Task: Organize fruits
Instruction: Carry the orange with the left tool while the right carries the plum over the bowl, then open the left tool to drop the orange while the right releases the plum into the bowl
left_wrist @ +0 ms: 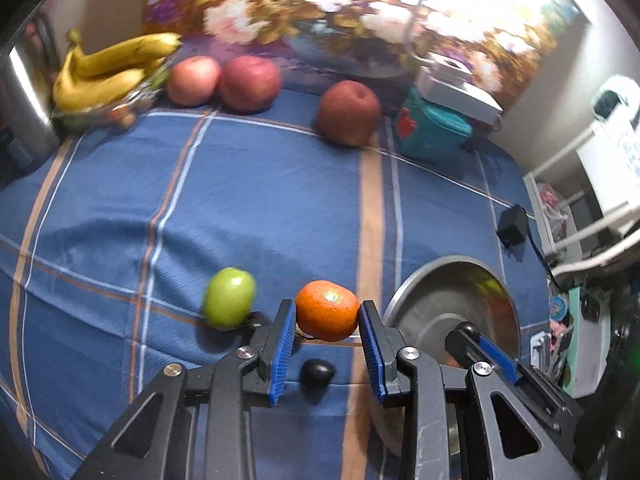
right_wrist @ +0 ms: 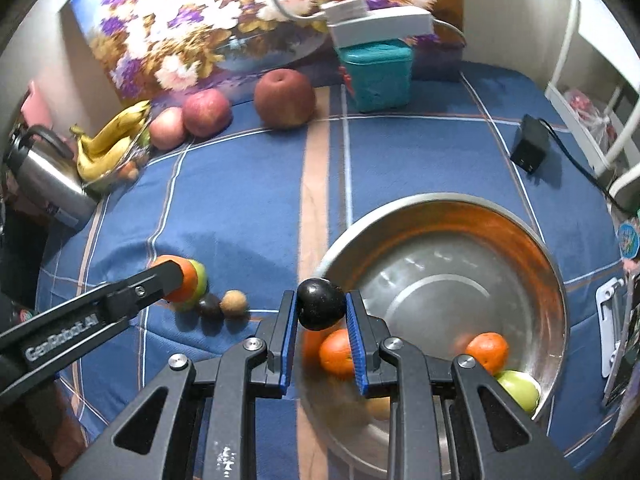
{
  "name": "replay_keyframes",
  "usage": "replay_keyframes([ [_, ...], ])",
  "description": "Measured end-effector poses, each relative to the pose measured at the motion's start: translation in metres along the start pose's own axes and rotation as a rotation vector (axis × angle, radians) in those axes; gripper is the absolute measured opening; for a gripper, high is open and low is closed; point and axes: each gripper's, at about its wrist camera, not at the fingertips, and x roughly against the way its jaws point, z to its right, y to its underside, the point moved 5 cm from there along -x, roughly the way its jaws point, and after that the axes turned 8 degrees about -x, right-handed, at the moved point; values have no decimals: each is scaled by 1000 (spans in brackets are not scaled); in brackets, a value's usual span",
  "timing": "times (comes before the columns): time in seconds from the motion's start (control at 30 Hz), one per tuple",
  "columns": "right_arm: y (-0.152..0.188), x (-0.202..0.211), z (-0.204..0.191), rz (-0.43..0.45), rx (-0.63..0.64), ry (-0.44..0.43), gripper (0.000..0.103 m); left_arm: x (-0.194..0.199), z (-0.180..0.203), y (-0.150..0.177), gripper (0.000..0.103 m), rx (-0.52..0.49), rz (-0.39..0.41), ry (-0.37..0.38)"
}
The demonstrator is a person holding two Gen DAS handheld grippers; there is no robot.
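Left hand-held gripper [left_wrist: 327, 316]: pads clamped on a tangerine [left_wrist: 327, 310], lifted above the blue checked cloth [left_wrist: 280, 200]. Right hand-held gripper [right_wrist: 321, 312]: closed on a dark plum [right_wrist: 321, 309] over the steel bowl [right_wrist: 558, 280] rim. Bowl holds two tangerines and a green fruit [right_wrist: 518, 390]. Apples [left_wrist: 348, 112] and bananas [left_wrist: 108, 72] lie beyond.

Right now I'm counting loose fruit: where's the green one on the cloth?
Left wrist view: the green fruit lies on the blue cloth, just left of the left gripper.

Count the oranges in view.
3: one orange held in the left gripper, two in the metal bowl, at and. The grippers may hide more.
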Motion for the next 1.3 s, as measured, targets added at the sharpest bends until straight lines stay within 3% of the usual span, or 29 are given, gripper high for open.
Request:
replay_keyframes([
  [0.4,-2,5,94,1,-178,120,25,-31,75,8,35,-206,-37,20],
  [0.8,-2,3,109,3,-226,130,26,-49,89,17,35,-250,-73,22],
  [0.93,-3,4,109,8,-221,133,42,-46,90,17,37,-248,-71,34],
  [1.0,-4,7,109,14,-222,127,42,-43,91,17,37,-247,-66,38],
  [1.1,-5,10,108,22,-225,126,43,-38,89,15,44,-248,-57,36],
  [1.23,-7,13,109,31,-218,153,60,-35,80,13,61,-218,-51,31],
  [1.3,-7,13,110,28,-218,157,61,-34,72,11,66,-199,-50,4],
])
